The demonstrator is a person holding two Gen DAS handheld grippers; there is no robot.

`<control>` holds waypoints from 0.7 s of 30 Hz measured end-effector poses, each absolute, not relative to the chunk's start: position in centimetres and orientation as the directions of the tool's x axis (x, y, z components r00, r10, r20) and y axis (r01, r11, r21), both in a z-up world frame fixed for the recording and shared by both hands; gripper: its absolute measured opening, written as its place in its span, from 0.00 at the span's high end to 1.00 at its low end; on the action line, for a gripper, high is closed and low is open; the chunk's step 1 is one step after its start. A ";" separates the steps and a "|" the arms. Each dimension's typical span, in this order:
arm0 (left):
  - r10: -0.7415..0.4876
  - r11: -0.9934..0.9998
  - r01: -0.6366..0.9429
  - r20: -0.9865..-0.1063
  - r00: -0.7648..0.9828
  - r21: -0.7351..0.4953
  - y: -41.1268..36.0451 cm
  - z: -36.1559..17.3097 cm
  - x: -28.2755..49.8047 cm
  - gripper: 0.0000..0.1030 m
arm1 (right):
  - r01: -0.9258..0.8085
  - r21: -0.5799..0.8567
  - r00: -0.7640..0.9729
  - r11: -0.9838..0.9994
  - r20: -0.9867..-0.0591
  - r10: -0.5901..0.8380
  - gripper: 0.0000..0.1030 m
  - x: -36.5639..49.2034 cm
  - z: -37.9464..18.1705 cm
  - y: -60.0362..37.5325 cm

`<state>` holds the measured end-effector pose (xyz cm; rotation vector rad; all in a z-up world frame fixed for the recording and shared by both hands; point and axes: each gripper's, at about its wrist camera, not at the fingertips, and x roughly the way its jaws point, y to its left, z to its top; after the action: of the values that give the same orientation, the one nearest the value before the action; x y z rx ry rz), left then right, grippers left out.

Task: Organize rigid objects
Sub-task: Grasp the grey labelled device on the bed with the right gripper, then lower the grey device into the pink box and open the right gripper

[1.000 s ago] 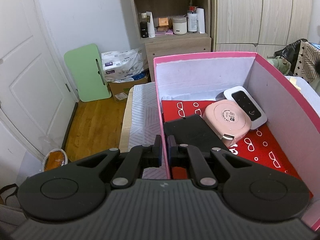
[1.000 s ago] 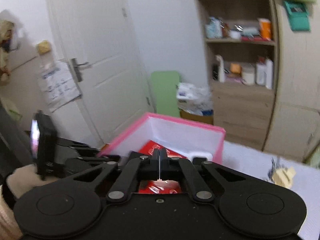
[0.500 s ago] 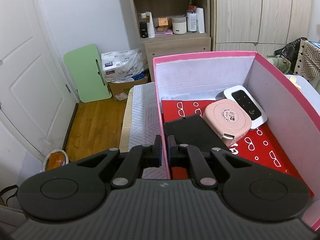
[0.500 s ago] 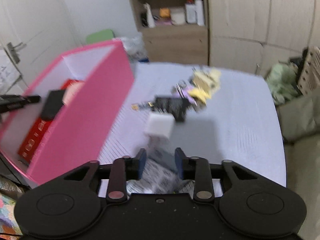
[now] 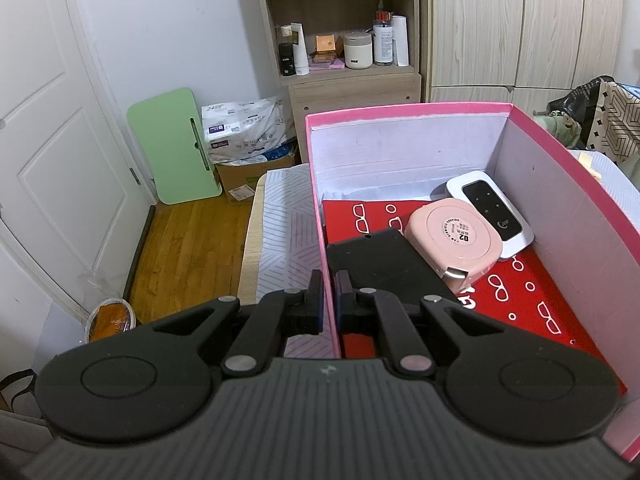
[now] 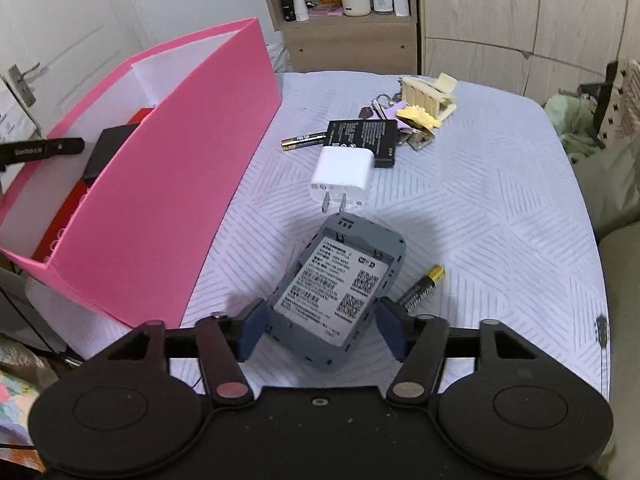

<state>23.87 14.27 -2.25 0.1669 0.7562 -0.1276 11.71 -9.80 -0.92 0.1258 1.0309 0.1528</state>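
My right gripper (image 6: 322, 326) sits low over a grey pocket router (image 6: 338, 294) lying face-down on the desk (image 6: 500, 208), its back a white label printed with small text and two QR codes, the grey shell notched along its edges. The fingers (image 6: 252, 326) are opening, one to either side of the router's near end, and I cannot see either one pressing on the shell. The near corner of the router is cut off behind my gripper body. Just beyond it lies a white plug charger (image 6: 342, 174) with two prongs pointing toward me, touching or overlapping a flat black battery pack (image 6: 364, 136). I count two cylindrical batteries: one (image 6: 420, 286) beside the router, one (image 6: 304, 140) next to the battery pack. Behind that is a heap of keys (image 6: 378, 106) and yellow clips (image 6: 426, 94), too tangled for me to count. My left gripper (image 5: 329, 300) is clamped on the near wall of the pink box (image 5: 404, 110), one finger outside, one inside. Inside the box I count three things: a black case (image 5: 384, 268), partly hidden by my fingers, a pink tape measure (image 5: 454, 242) leaning on it, and a white pocket router (image 5: 490, 210).
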 end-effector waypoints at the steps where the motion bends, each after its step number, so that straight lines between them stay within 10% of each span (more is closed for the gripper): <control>1: -0.055 0.979 0.175 -0.691 0.721 0.105 14.3 -2.2 23.9 0.95 | -0.072 0.169 0.508 0.983 -0.842 0.182 0.32 11.9 -1.0 -9.7; 21: -0.057 0.979 0.175 -0.691 0.721 0.102 14.3 -2.3 23.9 0.95 | -0.155 0.122 0.595 0.980 -0.781 0.191 0.34 13.1 -0.2 -9.0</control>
<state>23.90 14.33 -2.28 0.1641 0.7557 -0.1285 13.09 -9.02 -0.25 0.0424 0.9123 0.2013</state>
